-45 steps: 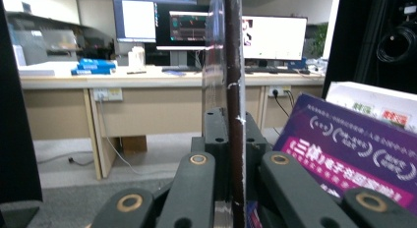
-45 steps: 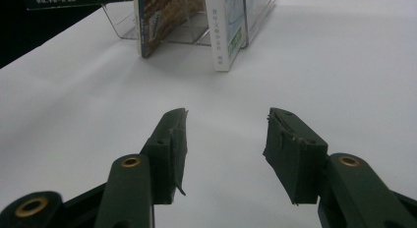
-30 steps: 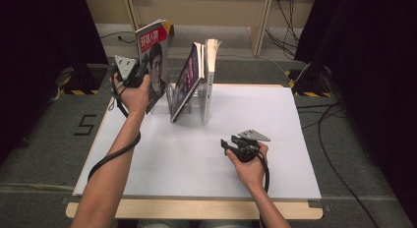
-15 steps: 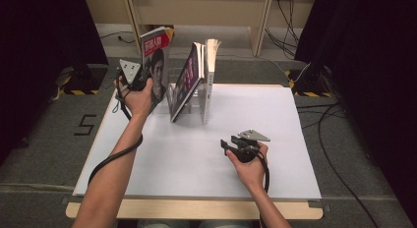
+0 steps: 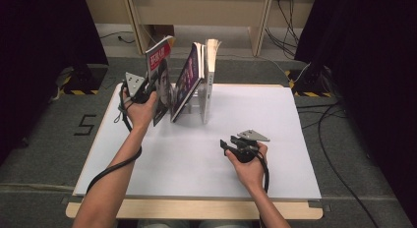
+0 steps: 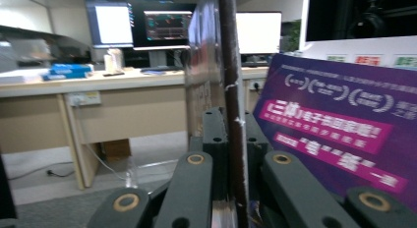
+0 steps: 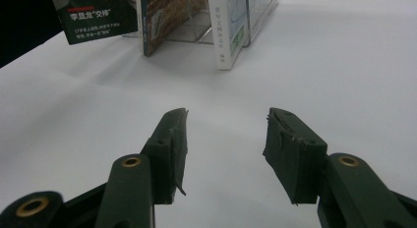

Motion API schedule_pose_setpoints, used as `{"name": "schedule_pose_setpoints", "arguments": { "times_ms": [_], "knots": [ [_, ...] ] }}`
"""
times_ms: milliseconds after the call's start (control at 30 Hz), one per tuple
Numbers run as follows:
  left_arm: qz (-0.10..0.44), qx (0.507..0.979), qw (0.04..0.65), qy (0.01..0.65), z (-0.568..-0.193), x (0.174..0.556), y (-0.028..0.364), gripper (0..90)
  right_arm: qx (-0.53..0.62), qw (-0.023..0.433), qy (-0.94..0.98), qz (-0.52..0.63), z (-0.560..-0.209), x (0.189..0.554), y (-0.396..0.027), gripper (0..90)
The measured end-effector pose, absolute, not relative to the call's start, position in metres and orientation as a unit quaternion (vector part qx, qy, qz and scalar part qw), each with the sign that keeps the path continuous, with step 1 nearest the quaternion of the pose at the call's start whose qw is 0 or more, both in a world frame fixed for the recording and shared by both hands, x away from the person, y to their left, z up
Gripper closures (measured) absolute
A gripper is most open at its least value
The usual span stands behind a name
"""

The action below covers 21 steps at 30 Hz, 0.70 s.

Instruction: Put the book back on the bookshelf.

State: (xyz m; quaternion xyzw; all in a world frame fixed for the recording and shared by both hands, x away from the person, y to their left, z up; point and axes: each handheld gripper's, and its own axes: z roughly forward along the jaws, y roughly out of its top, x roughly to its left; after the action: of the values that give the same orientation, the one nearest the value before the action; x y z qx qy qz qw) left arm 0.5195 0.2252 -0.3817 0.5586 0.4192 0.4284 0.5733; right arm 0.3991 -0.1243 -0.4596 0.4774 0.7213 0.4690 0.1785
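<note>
Two books lean in the clear rack.

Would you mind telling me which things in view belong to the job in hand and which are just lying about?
In the job:
- left gripper, fingers shut on the magazine
- clear book stand, with a purple-covered magazine and a white book

Lying about:
- right gripper, open, resting on the white table
- cables on the floor

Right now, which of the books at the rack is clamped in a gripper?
The leftmost book, with the red band on its cover. The left gripper is shut on its edge, holding it tilted beside the clear rack, while the purple book and white book stand untouched.
</note>
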Motion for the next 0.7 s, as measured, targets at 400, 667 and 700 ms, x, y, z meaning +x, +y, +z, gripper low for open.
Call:
{"name": "schedule_pose_setpoints", "arguments": {
  "times_ms": [400,667,700],
  "knots": [
    [0.403,0.556,0.571,0.451,-0.365,0.523,0.23,83.3,0.476,0.18,0.722,0.468,-0.458,0.4,-0.125,50.1],
    [0.418,0.547,0.559,0.463,-0.354,0.522,0.23,86.3,0.479,0.175,0.722,0.468,-0.459,0.4,-0.126,50.0],
    [0.43,0.547,0.553,0.459,-0.351,0.522,0.23,86.3,0.478,0.175,0.722,0.468,-0.459,0.4,-0.126,49.9]
  ]
}}
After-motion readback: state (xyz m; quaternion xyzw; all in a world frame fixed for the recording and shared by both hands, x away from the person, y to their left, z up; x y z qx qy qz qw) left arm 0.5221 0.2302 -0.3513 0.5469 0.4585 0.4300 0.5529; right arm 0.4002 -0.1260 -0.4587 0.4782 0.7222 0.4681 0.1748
